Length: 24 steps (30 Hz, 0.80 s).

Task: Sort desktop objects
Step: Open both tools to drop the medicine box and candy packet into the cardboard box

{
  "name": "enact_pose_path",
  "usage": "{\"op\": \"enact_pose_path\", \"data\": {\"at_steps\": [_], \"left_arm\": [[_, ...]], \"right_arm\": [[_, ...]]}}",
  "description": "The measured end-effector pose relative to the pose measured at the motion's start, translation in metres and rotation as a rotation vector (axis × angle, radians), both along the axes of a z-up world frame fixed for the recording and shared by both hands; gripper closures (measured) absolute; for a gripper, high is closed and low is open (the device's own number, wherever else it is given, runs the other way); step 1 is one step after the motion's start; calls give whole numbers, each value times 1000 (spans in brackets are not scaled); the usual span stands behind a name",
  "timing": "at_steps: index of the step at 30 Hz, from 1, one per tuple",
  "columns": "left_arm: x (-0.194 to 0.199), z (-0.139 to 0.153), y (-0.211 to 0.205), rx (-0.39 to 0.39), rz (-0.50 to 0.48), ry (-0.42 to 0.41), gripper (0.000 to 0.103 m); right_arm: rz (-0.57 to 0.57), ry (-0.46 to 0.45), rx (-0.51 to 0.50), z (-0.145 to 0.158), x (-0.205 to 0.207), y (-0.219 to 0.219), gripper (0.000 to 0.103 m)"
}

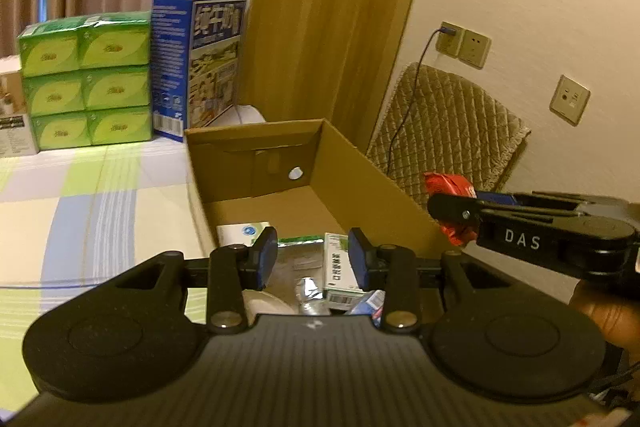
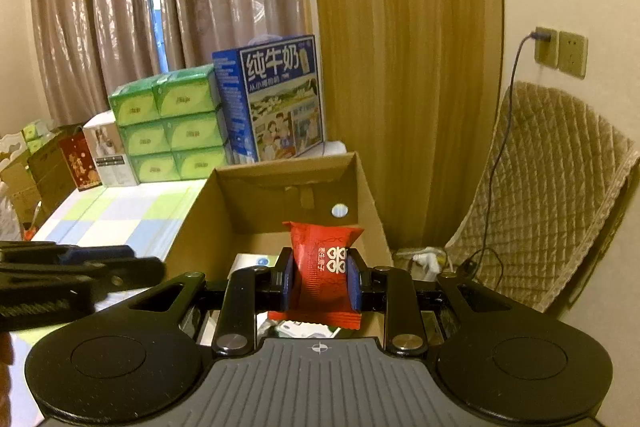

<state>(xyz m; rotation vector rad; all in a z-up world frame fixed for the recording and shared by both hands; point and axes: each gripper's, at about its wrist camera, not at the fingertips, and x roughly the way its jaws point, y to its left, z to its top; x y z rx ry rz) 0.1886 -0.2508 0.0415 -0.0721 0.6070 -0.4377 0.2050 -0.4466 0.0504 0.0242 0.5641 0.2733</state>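
Observation:
An open cardboard box (image 1: 360, 171) sits on the checked tablecloth; it also shows in the right wrist view (image 2: 364, 187). Inside lie a white-green packet (image 1: 240, 233), a silver foil pouch (image 1: 298, 259) and a small green-white carton (image 1: 338, 275). My left gripper (image 1: 312, 257) is open and empty, just above the box's near end. My right gripper (image 2: 320, 277) is shut on a red snack packet (image 2: 324, 267) and holds it over the box's near right side. From the left wrist view the right gripper (image 1: 452, 211) reaches in from the right, the red packet (image 1: 448, 185) in its tip.
Stacked green tissue packs (image 1: 86, 83) and a blue milk carton case (image 1: 200, 63) stand at the table's back. A quilted chair (image 2: 552, 187) with a charger cable stands right of the box by the wall. More boxes (image 2: 80, 163) sit at the far left.

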Motion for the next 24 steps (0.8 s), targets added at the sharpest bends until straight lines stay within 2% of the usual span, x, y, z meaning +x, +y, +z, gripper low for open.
{"op": "enact_pose_path", "data": {"at_steps": [3, 7, 14, 18, 19, 20, 22, 24], "left_arm": [[-2, -2, 13, -10, 28, 8, 69], [-5, -5, 31, -14, 64, 18, 62], [-11, -11, 56, -16, 118, 31, 60], [-17, -11, 61, -9, 117, 32, 59], [-20, -11, 62, -5, 113, 32, 58], [-23, -11, 64, -1, 107, 34, 57], [-29, -12, 66, 4, 98, 37, 56], [-34, -13, 66, 16, 84, 40, 56]], "right_arm": [[11, 10, 7, -3, 1, 5, 79], [26, 17, 23, -2, 4, 11, 79], [46, 16, 29, 2, 6, 19, 79], [69, 23, 39, 2, 8, 22, 77], [63, 25, 37, 2, 9, 22, 68], [56, 21, 41, 1, 8, 21, 52], [43, 16, 56, 1, 8, 19, 46], [37, 24, 60, -1, 9, 17, 45]]}}
